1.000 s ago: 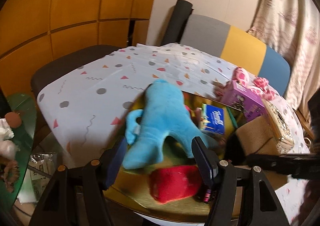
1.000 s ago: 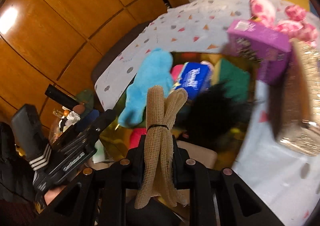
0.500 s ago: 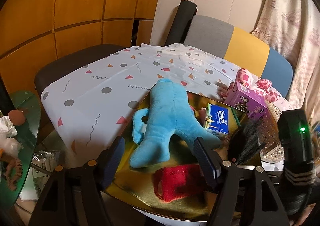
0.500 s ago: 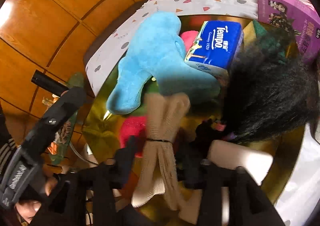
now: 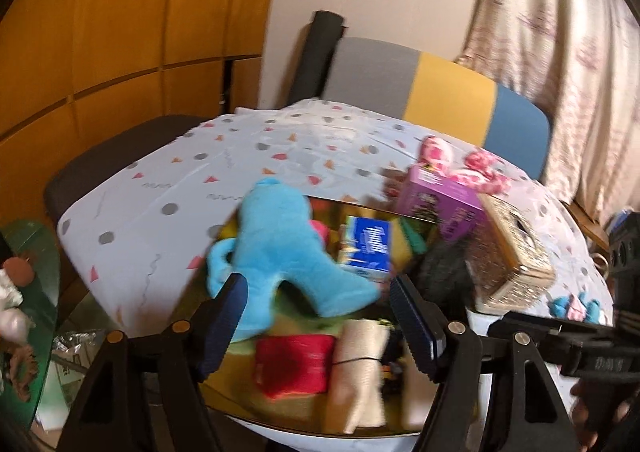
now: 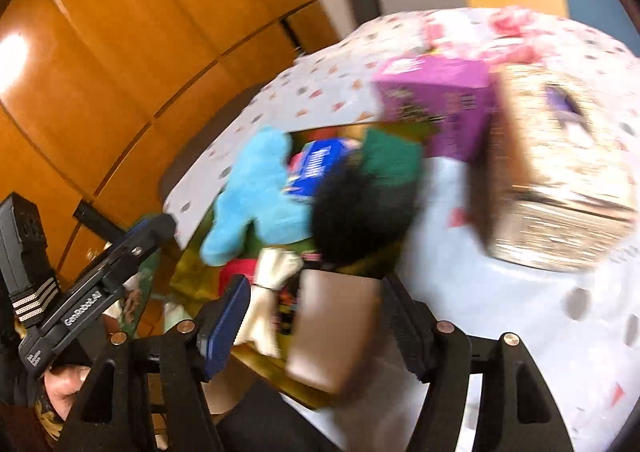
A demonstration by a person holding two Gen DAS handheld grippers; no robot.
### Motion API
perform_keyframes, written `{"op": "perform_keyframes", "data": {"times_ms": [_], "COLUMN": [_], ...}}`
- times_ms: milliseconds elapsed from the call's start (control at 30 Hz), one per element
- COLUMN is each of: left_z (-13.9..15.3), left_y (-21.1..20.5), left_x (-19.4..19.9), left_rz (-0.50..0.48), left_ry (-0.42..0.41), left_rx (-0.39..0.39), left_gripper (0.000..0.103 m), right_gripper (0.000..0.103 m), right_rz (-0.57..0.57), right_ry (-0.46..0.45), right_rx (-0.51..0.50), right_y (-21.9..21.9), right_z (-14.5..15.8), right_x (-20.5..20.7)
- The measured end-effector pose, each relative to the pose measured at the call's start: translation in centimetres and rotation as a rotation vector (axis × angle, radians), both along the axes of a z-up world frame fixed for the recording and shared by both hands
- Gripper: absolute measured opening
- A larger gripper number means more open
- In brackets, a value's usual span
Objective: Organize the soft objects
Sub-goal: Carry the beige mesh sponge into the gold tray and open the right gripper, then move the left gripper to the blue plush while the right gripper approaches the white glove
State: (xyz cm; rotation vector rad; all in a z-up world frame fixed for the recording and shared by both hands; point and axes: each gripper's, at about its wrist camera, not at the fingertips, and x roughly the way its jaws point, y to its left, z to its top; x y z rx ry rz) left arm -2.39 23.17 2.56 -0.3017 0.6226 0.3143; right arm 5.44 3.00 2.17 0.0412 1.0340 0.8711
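Observation:
A gold tray [image 5: 224, 384] on the dotted tablecloth holds a blue plush toy [image 5: 280, 252], a red cloth [image 5: 296, 364], a beige rolled cloth tied with a band [image 5: 360, 364], a blue tissue pack [image 5: 368, 248] and a black fuzzy thing [image 5: 444, 272]. My left gripper [image 5: 320, 316] is open and empty above the tray's near edge. My right gripper [image 6: 316, 320] is open and empty; the beige cloth [image 6: 272, 284] lies in the tray just beyond its left finger. The blue plush [image 6: 256, 199] and black fuzzy thing [image 6: 360, 211] lie further in.
A purple box [image 5: 440, 203] and a glittery gold box [image 5: 512, 256] stand to the right of the tray. A pink plush [image 5: 460, 167] lies behind them. A tan box [image 6: 332, 328] sits at the tray's near corner. A chair [image 5: 440, 99] stands behind the table.
My right gripper opened and let go of the beige rolled cloth, which now lies in the tray beside the red cloth. The right gripper pulled back. The left gripper stayed open.

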Motion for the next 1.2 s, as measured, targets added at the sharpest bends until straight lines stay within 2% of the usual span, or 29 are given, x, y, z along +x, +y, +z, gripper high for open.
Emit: {"op": "perform_keyframes", "data": {"times_ms": [133,233,433,533,767,900,1067,1200], "left_z": [0.5,0.9,1.6,2.0,1.8,0.5,-1.4,-3.0], "left_y": [-2.3,-4.7,-9.8,-13.3,-22.9,-28.1,-35.0,-39.9], "left_x": [0.7,1.4,3.1,4.2,7.9,10.7,14.4,17.3], "left_rz": [-0.083,-0.181,-0.347,-0.465,-0.733,-0.852,-1.017,-1.139], "left_ry": [-0.003,-0.006,-0.008,-0.004,0.026,0.071,0.084,0.082], "left_rx": [0.011,0.004,0.023,0.046,0.125,0.180,0.283,0.345], "left_gripper": [0.074,0.074,0.074,0.074,0.075,0.075,0.075,0.076], "right_gripper": [0.069,0.069,0.069,0.069,0.069,0.069,0.069,0.069], "right_rz": [-0.103,-0.190,-0.418,-0.572,-1.040,-1.209,-1.286,-1.304], "right_ry": [-0.023,-0.039,-0.042,-0.047,-0.066,-0.044,-0.088,-0.064], "right_rx": [-0.017,-0.040,-0.077,-0.084,-0.090,-0.054,0.055,0.143], "right_y": [-4.1,-7.9,-17.6,-23.4,-37.0,-41.3,-43.2,-44.4], "right_z": [0.2,0.3,0.8,1.2,1.4,-0.1,0.1,-0.4], "right_x": [1.0,2.1,4.6,5.7,7.8,8.1,6.7,6.6]}}
